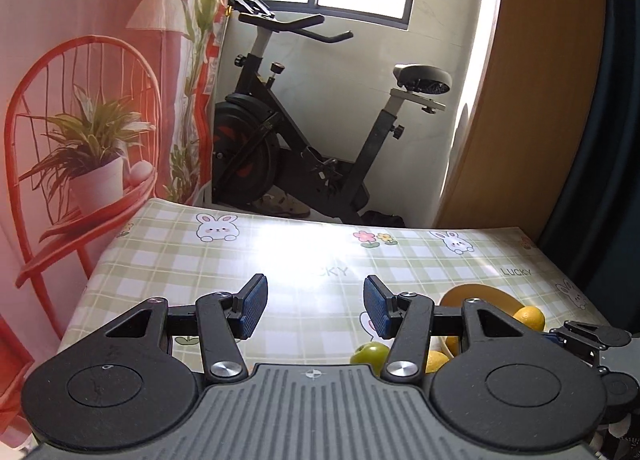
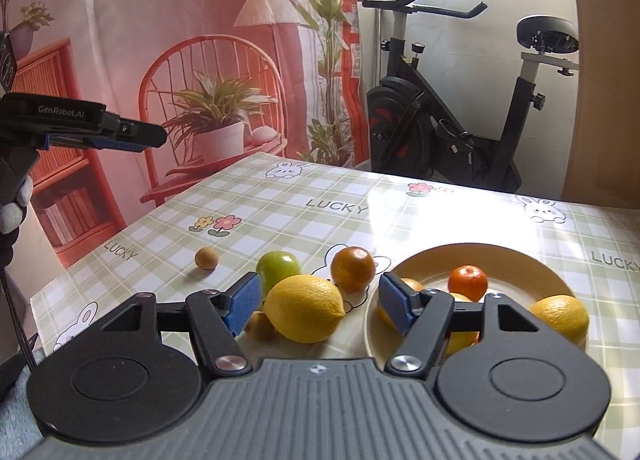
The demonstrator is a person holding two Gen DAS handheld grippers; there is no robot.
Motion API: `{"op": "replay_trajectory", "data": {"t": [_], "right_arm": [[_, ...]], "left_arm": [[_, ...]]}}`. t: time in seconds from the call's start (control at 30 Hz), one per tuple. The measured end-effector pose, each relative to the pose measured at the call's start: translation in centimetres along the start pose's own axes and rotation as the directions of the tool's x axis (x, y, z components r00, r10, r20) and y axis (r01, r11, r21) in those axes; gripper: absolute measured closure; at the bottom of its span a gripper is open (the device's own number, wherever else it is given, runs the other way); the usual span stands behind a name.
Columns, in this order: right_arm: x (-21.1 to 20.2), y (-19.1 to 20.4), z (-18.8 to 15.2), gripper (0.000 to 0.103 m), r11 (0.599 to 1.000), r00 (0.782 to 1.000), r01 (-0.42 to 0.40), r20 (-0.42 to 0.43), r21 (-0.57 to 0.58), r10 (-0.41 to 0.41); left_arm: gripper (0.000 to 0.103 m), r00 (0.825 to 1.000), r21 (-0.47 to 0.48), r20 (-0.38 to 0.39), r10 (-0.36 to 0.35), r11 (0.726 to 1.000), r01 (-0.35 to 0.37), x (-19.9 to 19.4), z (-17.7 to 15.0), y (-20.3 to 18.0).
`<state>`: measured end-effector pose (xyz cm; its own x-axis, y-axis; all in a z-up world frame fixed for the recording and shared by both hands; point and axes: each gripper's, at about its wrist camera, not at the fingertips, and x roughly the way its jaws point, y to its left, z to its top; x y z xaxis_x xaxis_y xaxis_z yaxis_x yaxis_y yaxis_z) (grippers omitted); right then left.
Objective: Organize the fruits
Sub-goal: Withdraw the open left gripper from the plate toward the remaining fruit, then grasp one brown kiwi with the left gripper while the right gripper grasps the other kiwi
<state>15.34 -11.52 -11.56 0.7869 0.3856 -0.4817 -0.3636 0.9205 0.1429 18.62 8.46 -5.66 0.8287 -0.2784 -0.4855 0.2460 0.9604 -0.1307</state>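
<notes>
Right tool (image 2: 320,302) jaws apart, straddling the lemon (image 2: 305,308). Centre pads on its short axis, close gently, lift into plate (image 2: 520,260). Left tool (image 1: 315,306) gapes empty.

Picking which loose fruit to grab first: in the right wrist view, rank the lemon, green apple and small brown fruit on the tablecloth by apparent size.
1. lemon, though it is nearest the camera
2. green apple
3. small brown fruit
</notes>
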Motion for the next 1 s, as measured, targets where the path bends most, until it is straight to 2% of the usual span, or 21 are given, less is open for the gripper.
{"op": "replay_trajectory", "data": {"t": [0.1,0.23,0.37,0.57,0.8,1.0], "right_arm": [[2.3,2.0,-1.1,0.049,0.999,0.997,-0.039,-0.072,-0.015,0.038],[4.7,3.5,-2.0,0.055,0.998,0.988,-0.065,-0.141,0.017,0.067],[6.5,3.5,-1.9,0.061,0.994,0.981,-0.056,-0.180,0.095,0.073],[7.5,3.4,-1.1,0.063,0.988,0.981,-0.004,-0.191,0.153,0.033],[8.4,4.0,-1.3,0.064,0.990,0.978,0.028,-0.209,0.139,0.002],[8.9,4.0,-1.4,0.071,0.990,0.976,0.041,-0.219,0.132,-0.011]], "left_arm": [[0.039,1.000,-0.018,0.009,0.027,0.999,-0.027,0.0,-0.1,1.5],[0.039,0.999,-0.028,0.000,0.040,0.999,-0.040,0.0,-1.0,2.6],[0.039,0.999,-0.015,-0.013,0.032,0.999,-0.032,0.6,-2.5,3.0],[0.040,1.000,0.055,-0.012,0.017,0.998,-0.016,1.3,-3.6,2.8],[0.042,0.999,0.062,-0.039,0.006,0.998,-0.004,3.1,-4.1,3.7],[0.042,0.996,0.106,-0.093,-0.012,0.994,0.021,4.7,-5.2,3.8]]}}
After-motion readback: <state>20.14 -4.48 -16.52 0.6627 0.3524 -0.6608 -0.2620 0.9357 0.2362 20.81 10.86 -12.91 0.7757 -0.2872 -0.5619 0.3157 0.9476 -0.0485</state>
